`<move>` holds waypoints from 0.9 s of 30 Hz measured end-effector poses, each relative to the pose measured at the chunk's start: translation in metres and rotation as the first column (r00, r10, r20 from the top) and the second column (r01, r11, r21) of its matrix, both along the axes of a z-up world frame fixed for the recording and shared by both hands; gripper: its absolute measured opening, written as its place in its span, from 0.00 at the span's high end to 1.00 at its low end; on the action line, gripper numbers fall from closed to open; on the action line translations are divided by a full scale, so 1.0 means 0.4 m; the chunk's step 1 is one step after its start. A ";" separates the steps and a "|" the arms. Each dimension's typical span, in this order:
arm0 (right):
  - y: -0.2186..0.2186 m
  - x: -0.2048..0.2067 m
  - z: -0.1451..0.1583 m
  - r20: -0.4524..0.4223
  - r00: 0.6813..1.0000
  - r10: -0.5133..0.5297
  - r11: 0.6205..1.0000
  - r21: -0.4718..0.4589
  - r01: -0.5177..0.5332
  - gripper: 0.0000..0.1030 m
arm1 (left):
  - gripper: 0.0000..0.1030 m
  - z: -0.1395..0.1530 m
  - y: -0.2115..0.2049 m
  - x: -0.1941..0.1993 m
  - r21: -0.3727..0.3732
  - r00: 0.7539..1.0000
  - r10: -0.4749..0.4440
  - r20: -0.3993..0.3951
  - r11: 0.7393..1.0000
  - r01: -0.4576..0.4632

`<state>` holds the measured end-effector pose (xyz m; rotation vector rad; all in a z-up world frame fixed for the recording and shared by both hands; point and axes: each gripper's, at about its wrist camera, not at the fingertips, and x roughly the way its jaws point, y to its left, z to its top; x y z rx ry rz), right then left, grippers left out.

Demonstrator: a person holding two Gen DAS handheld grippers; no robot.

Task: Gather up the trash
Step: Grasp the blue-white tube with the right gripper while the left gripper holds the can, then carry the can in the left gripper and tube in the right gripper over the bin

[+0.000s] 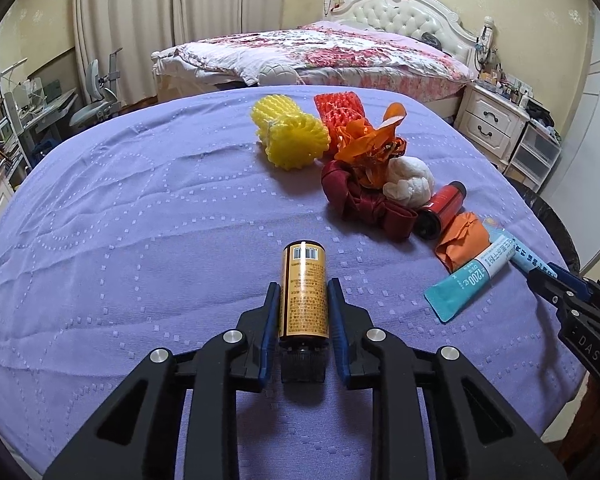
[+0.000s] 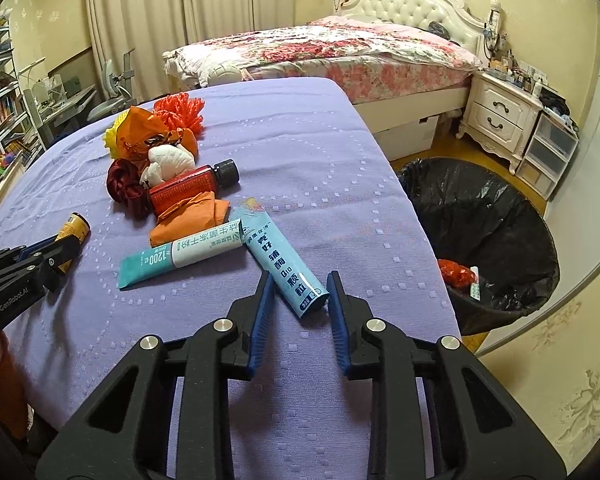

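My left gripper (image 1: pixel 304 286) is shut on a gold-labelled bottle (image 1: pixel 303 292) that lies on the purple tablecloth (image 1: pixel 140 220), cap toward me, a blue pad pressed on each side. In the right wrist view my right gripper (image 2: pixel 300 280) is closed around the near end of a light blue sachet (image 2: pixel 288 264), which lies slantwise between the pads near the table's right edge. A teal sachet (image 2: pixel 180 258) lies just left of it. The bin (image 2: pixel 500 208), lined with a black bag, stands on the floor to the right and holds a red net and a sachet.
Further back lies a heap: a red bottle (image 2: pixel 188 190), orange paper (image 2: pixel 188 220), a white tissue wad (image 1: pixel 410 184), dark red ribbon (image 1: pixel 360 200), an orange wrapper (image 1: pixel 372 140), and yellow (image 1: pixel 290 132) and red (image 1: pixel 338 112) foam nets. A bed and a nightstand stand beyond.
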<state>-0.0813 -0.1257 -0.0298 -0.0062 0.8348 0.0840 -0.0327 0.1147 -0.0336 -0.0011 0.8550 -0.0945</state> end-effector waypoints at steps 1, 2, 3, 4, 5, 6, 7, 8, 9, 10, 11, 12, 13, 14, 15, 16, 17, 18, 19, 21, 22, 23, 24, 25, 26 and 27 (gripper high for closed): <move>-0.001 0.002 0.001 -0.001 1.000 0.001 1.000 0.007 -0.001 0.73 | 0.76 -0.001 0.000 0.000 -0.001 1.000 0.001 0.001 1.000 -0.001; -0.003 0.002 0.001 0.000 1.000 0.000 1.000 0.014 0.000 0.72 | 0.76 0.000 0.000 -0.001 0.000 1.000 0.003 0.002 1.000 -0.003; -0.005 0.004 0.001 -0.002 1.000 0.002 1.000 0.026 -0.002 0.68 | 0.76 0.000 0.000 -0.002 0.001 1.000 0.003 0.003 1.000 -0.003; -0.007 0.005 0.001 -0.003 1.000 0.008 0.999 0.035 -0.008 0.64 | 0.76 0.000 -0.002 -0.002 0.001 1.000 0.003 0.003 1.000 -0.003; -0.007 0.007 0.002 -0.001 1.000 0.014 0.999 0.041 -0.014 0.57 | 0.76 0.000 -0.002 -0.003 0.001 1.000 0.002 0.003 1.000 -0.002; -0.008 0.013 0.004 0.004 1.000 0.016 0.999 0.033 -0.016 0.53 | 0.76 0.001 -0.001 -0.003 0.000 1.000 0.002 0.004 1.000 -0.002; -0.003 0.016 0.004 0.008 1.000 0.020 1.000 0.021 -0.020 0.53 | 0.76 0.000 -0.002 -0.003 0.000 1.000 0.002 0.004 1.000 -0.002; 0.002 0.021 0.004 0.012 1.000 0.025 1.000 0.008 -0.025 0.53 | 0.76 0.000 -0.001 -0.003 -0.002 1.000 0.002 0.004 1.000 -0.002; 0.006 0.026 0.001 0.011 1.000 0.029 1.000 -0.001 -0.029 0.53 | 0.76 0.000 0.000 -0.004 -0.003 1.000 0.003 0.004 1.000 -0.003; 0.010 0.033 -0.002 0.007 0.999 0.032 0.999 -0.006 -0.032 0.53 | 0.76 0.001 0.000 -0.004 -0.004 1.000 0.004 0.004 1.000 -0.004; 0.015 0.036 -0.005 0.004 0.999 0.036 0.999 -0.015 -0.036 0.53 | 0.76 0.002 0.000 -0.004 -0.005 1.000 0.004 0.005 1.000 -0.004; 0.021 0.036 -0.003 0.007 0.999 0.039 0.999 -0.027 -0.038 0.57 | 0.76 0.003 0.000 -0.005 -0.006 1.000 0.004 0.006 1.000 -0.004; 0.024 0.037 -0.003 0.008 0.999 0.044 0.998 -0.036 -0.043 0.62 | 0.76 0.004 0.001 -0.005 -0.005 1.000 0.004 0.007 1.000 -0.004; 0.024 0.035 -0.003 0.007 0.999 0.046 0.998 -0.036 -0.046 0.70 | 0.76 0.005 0.000 -0.006 -0.004 1.000 0.003 0.010 1.000 -0.003; 0.023 0.034 -0.003 0.008 0.999 0.046 0.998 -0.038 -0.045 0.74 | 0.76 0.007 -0.001 -0.007 -0.001 1.000 0.002 0.014 1.000 -0.002; 0.020 0.034 -0.002 0.006 0.999 0.049 0.998 -0.032 -0.049 0.75 | 0.76 0.008 -0.003 -0.008 0.003 1.000 0.002 0.019 1.000 -0.002; 0.016 0.033 -0.001 0.004 0.999 0.049 0.998 -0.026 -0.049 0.77 | 0.76 0.010 -0.006 -0.009 0.005 1.000 0.000 0.023 1.000 0.000; 0.011 0.031 0.000 0.004 0.999 0.046 0.999 -0.019 -0.046 0.80 | 0.76 0.011 -0.008 -0.011 0.007 1.000 -0.001 0.026 1.000 0.001; 0.004 0.030 0.002 0.002 0.999 0.044 0.999 -0.003 -0.044 0.80 | 0.76 0.013 -0.011 -0.012 0.006 1.000 -0.003 0.029 1.000 0.003; -0.004 0.028 0.003 0.000 0.999 0.039 0.999 0.018 -0.039 0.81 | 0.76 0.019 -0.016 -0.015 0.000 0.999 -0.007 0.036 1.000 0.007; -0.006 0.026 0.005 0.001 0.999 0.037 0.999 0.022 -0.037 0.82 | 0.76 0.021 -0.019 -0.015 -0.002 0.999 -0.008 0.040 1.000 0.008; -0.008 0.025 0.008 0.004 0.999 0.033 0.999 0.020 -0.033 0.85 | 0.76 0.025 -0.023 -0.016 -0.003 0.999 -0.010 0.044 1.000 0.010; -0.010 0.023 0.011 0.009 0.999 0.031 0.999 0.019 -0.031 0.84 | 0.76 0.029 -0.028 -0.017 -0.004 0.999 -0.015 0.050 1.000 0.015; -0.012 0.022 0.012 0.012 0.999 0.029 0.999 0.021 -0.030 0.85 | 0.76 0.031 -0.033 -0.017 -0.002 0.998 -0.019 0.054 1.000 0.019; -0.013 0.021 0.015 0.014 1.000 0.028 0.999 0.024 -0.029 0.85 | 0.76 0.034 -0.039 -0.018 0.000 0.998 -0.024 0.059 1.000 0.024; -0.015 0.021 0.018 0.016 0.999 0.029 0.999 0.027 -0.029 0.85 | 0.76 0.036 -0.044 -0.016 0.002 0.998 -0.027 0.062 1.000 0.027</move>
